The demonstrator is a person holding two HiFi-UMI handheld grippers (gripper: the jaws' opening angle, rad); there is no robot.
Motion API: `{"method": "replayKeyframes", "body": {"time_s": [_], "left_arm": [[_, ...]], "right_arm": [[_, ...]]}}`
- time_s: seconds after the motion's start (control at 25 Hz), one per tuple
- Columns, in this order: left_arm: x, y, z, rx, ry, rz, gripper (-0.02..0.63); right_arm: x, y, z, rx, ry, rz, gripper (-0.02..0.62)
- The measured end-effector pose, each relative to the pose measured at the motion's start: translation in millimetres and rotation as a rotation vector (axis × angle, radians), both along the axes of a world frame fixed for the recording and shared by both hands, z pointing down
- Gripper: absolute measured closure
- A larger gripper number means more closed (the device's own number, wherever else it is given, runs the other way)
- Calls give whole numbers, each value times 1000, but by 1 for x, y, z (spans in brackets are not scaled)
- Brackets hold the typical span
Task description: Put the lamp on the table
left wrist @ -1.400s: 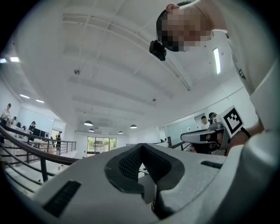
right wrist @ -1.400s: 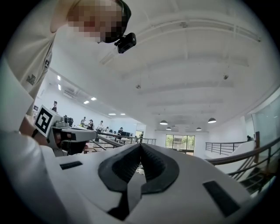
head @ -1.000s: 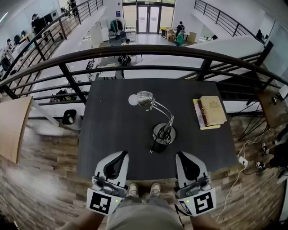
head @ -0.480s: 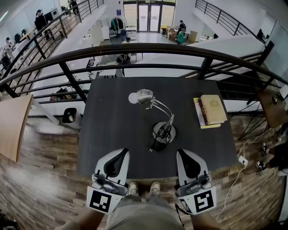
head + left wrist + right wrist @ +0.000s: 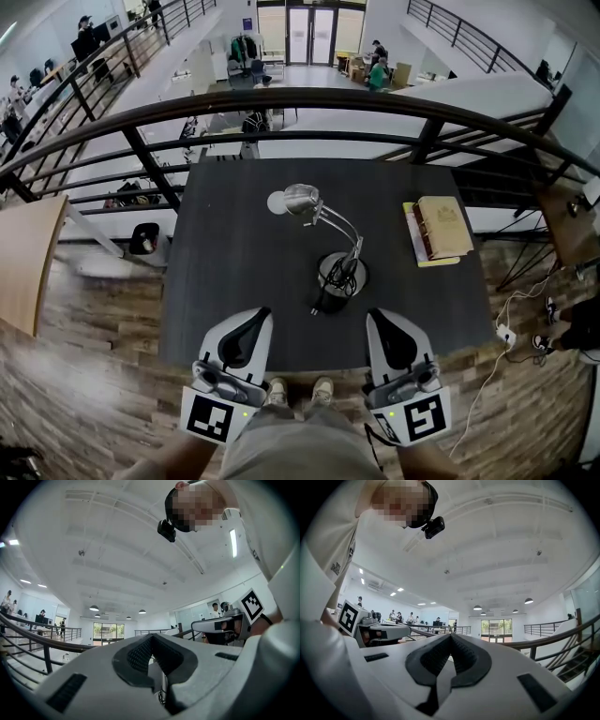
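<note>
Dark grey table (image 5: 234,272) against a black railing (image 5: 281,101). The chrome gooseneck lamp (image 5: 338,273) stands on the tabletop, its round base carrying a coiled black cord and its head (image 5: 300,201) arched toward the far left. A stack of books (image 5: 439,232) lies at the right edge, well apart from the lamp. The left gripper (image 5: 257,316) and right gripper (image 5: 380,317) hang over the near edge, short of the base. Both have their jaws closed tip to tip, with nothing held.

Lamp (image 5: 302,201) glossy chrome metal; table (image 5: 244,262) matt dark top; floor (image 5: 84,356) rough wood planks
</note>
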State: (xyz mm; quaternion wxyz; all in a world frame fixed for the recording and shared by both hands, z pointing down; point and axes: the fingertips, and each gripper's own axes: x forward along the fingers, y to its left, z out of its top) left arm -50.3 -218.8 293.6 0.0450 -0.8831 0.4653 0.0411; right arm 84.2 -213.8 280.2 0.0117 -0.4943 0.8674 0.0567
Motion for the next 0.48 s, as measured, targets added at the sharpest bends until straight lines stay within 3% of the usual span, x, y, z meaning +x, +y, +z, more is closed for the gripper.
{"method": "replayKeyframes", "body": {"time_s": [0.48], "left_arm": [[-1, -1, 4, -11, -12, -2, 603]], "right_arm": [[-4, -1, 3, -2, 1, -15, 597]]}}
